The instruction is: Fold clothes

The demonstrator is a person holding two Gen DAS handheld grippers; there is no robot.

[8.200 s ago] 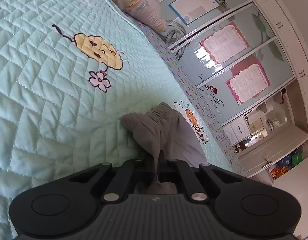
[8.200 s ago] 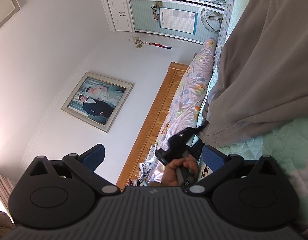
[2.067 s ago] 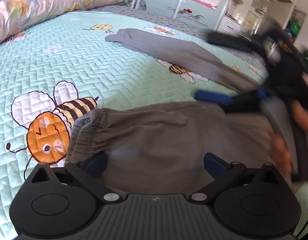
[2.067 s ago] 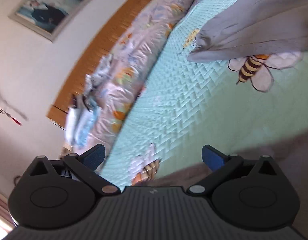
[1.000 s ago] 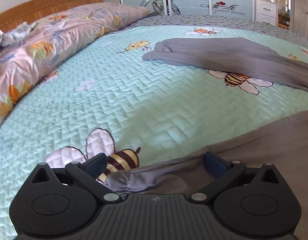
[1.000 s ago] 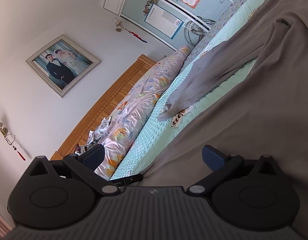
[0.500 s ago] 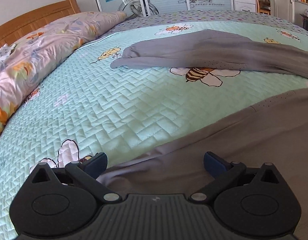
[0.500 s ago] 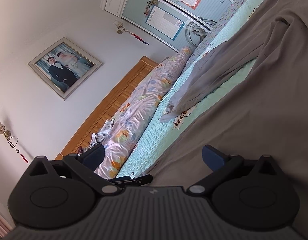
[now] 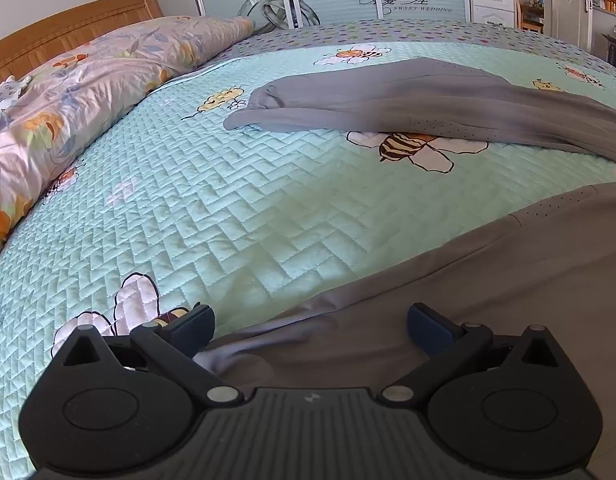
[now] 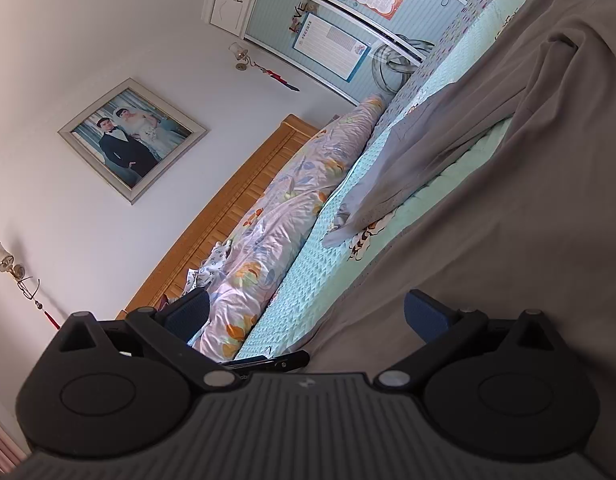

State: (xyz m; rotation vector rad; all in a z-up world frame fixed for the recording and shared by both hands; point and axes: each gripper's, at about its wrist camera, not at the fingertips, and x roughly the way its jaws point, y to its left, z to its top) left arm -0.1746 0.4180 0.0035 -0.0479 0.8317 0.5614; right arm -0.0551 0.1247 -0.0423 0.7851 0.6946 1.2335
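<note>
Both hand-held grippers are spread wide, grasping nothing. The left hand-held gripper (image 9: 309, 330) hovers over the near edge of the grey-brown soft fabric trousers (image 9: 487, 292), which lie on the mint quilted bed cover (image 9: 228, 200); one leg stretches ahead. The right hand-held gripper (image 10: 306, 312) faces the same trousers (image 10: 507, 220)
</note>
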